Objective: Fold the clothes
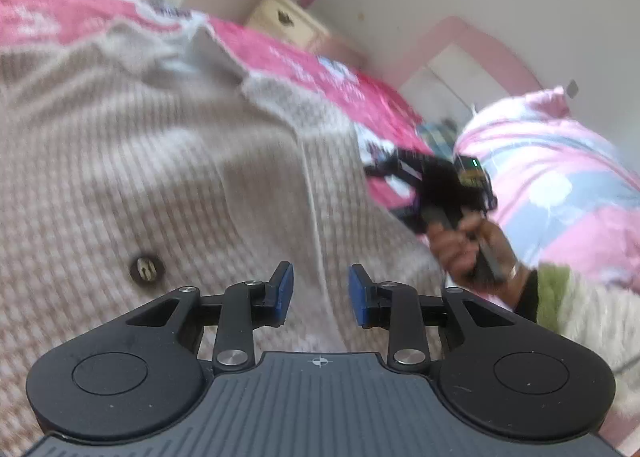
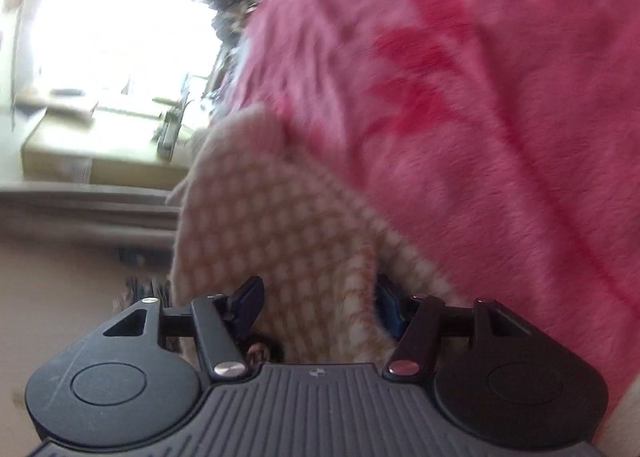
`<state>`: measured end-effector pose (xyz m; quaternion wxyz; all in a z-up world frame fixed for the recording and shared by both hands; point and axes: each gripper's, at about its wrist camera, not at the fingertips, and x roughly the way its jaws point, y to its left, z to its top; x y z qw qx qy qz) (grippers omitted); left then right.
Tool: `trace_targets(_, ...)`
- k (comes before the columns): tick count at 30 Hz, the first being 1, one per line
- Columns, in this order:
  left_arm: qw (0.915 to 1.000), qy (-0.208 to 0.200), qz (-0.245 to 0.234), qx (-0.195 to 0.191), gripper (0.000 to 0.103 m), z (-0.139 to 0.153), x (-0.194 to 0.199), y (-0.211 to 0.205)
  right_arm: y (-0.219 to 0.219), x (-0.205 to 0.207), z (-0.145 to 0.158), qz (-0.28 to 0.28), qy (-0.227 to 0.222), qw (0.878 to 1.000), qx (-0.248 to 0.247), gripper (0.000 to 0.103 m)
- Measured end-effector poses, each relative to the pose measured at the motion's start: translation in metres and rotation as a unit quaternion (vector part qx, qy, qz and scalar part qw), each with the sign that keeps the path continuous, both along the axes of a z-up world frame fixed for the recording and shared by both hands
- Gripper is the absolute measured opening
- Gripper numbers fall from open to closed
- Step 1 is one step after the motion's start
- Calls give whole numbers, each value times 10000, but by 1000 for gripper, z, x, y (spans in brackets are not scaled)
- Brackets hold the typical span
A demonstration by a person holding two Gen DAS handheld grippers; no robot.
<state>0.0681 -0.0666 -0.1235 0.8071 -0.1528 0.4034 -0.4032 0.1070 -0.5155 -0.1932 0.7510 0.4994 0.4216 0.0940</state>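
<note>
Left gripper (image 1: 321, 293) sits nearest the lens, blue pads (image 1: 285, 289) parted w/ nothing between them, hovering just above the beige knit cardigan (image 1: 160, 177); cardigan lies spread over the pink blanket (image 1: 320, 69), its front edge running right under the gap btwn the pads; one dark button (image 1: 147, 269) shows on the knit, just left of the left gripper. Right gripper (image 2: 316, 305) is clenched on a fold of the cardigan (image 2: 280, 225); cloth fills the space btwn both blue pads (image 2: 250, 299) and bunches up in front of them, w/ the pink blanket (image 2: 500, 137) beside and behind that fold. In the left wrist view the right gripper (image 1: 424, 181) is right of the cardigan, at its edge, held by one hand (image 1: 468, 245); blur hides its pads there. Count: 2 grippers, 1 cardigan, 1 button seen, 1 blanket. Beyond the cardigan, one cream drawer unit (image 1: 286, 19) stands by the wall, drawers closed, contents not visible; one pink-and-grey striped bundle (image 1: 560, 177) lies right of the cardigan, past the hand.
</note>
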Motion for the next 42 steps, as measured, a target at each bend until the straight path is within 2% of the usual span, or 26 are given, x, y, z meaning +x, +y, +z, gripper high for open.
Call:
trace_targets(3,9995,-243,185,-91,30,14,6,3,29,-4,29,376,-590,9965,-454,41)
trace_targets(4,9991,-327,247,-129,30,19,9,5,47,-8,44,588,-862,9921,-699,39)
trace_targets(6,9979,-486,371,-215,30,27,15,8,89,-15,72,1111,-1338,9756,-1337,39)
trace_targets(7,9972,-551,430,-256,30,31,18,9,113,-20,83,1433,-1534,9617,-1762,39)
trace_targets(8,9965,-603,488,-297,30,33,21,10,139,-26,93,1759,-1732,9431,-2226,39)
trace_targets(10,9958,-664,522,-345,31,34,27,7,203,-42,99,2418,-2099,8876,-3312,39)
trace_targets(11,9961,-655,514,-305,32,30,31,3,235,-50,100,2731,-2259,8527,-3837,40)
trace_targets(14,9974,-551,456,-45,32,13,44,-13,312,-81,87,3484,-2625,7417,-5095,54)
trace_targets(15,9978,-498,446,25,32,7,47,-16,326,-90,85,3609,-2703,7160,-5330,58)
trace_targets(17,9983,-364,441,140,32,-6,53,-20,328,-104,92,3669,-2780,7052,-5392,58)
trace_targets(18,9984,-296,438,198,32,-12,55,-22,322,-108,98,3656,-2786,7147,-5271,57)
trace_targets(21,9985,-335,359,232,32,-19,55,-22,265,-108,134,3330,-2587,8138,-3999,61)
trace_targets(23,9986,-330,346,248,32,-21,55,-22,218,-100,149,2760,-2320,8771,-3174,71)
trace_targets(24,9986,-318,345,257,32,-22,55,-22,196,-93,153,2350,-2134,9033,-2885,80)
trace_targets(25,9986,-307,345,266,32,-24,55,-22,175,-86,149,1894,-1883,9198,-2875,87)
trace_targets(26,9986,-295,344,275,32,-25,55,-22,151,-82,140,1480,-1576,9298,-2980,88)
trace_targets(28,9986,-272,342,293,32,-27,55,-21,105,-75,109,728,-798,9453,-3077,89)
trace_targets(31,9986,-238,340,320,32,-30,55,-21,53,-63,50,-56,322,9652,-2593,88)
trace_targets(33,9986,-215,339,338,32,-32,55,-21,40,-64,23,-277,595,9754,-2103,86)
trace_targets(35,9986,-192,337,355,32,-34,55,-21,52,-65,21,-140,419,9787,-2005,82)
trace_targets(37,9986,-164,343,356,32,-36,56,-21,74,-61,26,336,275,9775,-2063,73)
trace_targets(39,9988,-120,365,311,32,-36,57,-21,98,-61,27,848,204,9637,-2522,61)
trace_targets(40,9988,-98,376,288,32,-36,57,-22,108,-61,28,1017,189,9563,-2734,42)
trace_targets(42,9989,-55,398,243,32,-36,58,-22,116,-63,31,1044,235,9444,-3109,22)
